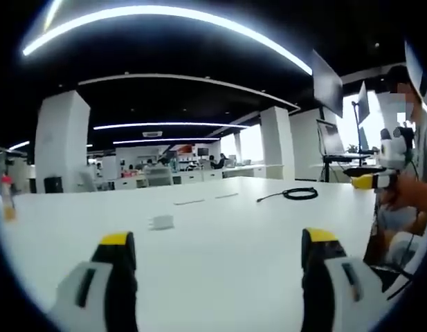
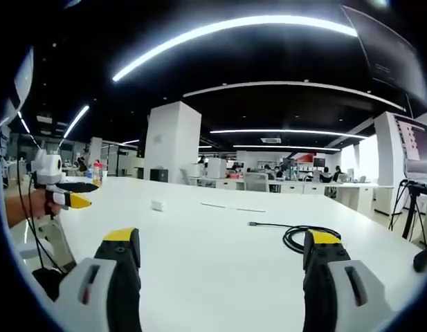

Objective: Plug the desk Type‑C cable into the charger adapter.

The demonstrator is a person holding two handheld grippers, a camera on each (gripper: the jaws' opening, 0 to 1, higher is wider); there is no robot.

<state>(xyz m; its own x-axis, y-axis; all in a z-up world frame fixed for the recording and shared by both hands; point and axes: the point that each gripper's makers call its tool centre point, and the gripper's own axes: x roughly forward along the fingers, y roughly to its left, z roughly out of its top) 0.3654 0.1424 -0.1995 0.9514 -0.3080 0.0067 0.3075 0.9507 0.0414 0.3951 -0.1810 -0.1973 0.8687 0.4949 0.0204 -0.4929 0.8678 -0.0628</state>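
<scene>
Nothing has yet been picked up, so the approach step is judged to be in hand. The left gripper (image 1: 216,259) is held low over the white worktop (image 1: 220,228) with its yellow-tipped jaws wide apart and nothing between them. The right gripper (image 2: 223,259) is held the same way, jaws spread and empty.

The charger adapter (image 1: 161,222), a small white block, lies alone on the worktop ahead of the left gripper and slightly to the left of its jaws; in the right gripper view it is seen farther off (image 2: 158,205). The Type-C cable (image 2: 306,237) lies coiled in a black loop just beyond the right gripper's right-hand jaw, with a straight tail ending in the plug (image 2: 252,223), which points toward the middle of the worktop. The same coil is seen in the left gripper view (image 1: 300,194), well apart from the adapter.

The next move is judged to call for two grasps: the adapter by the left jaws and the cable near its plug by the right (the port side of the adapter cannot be made out from here).

Open room is plentiful. The worktop between adapter and cable carries only two thin flat strips (image 2: 223,207), and its far edge lies well behind both things.
</scene>
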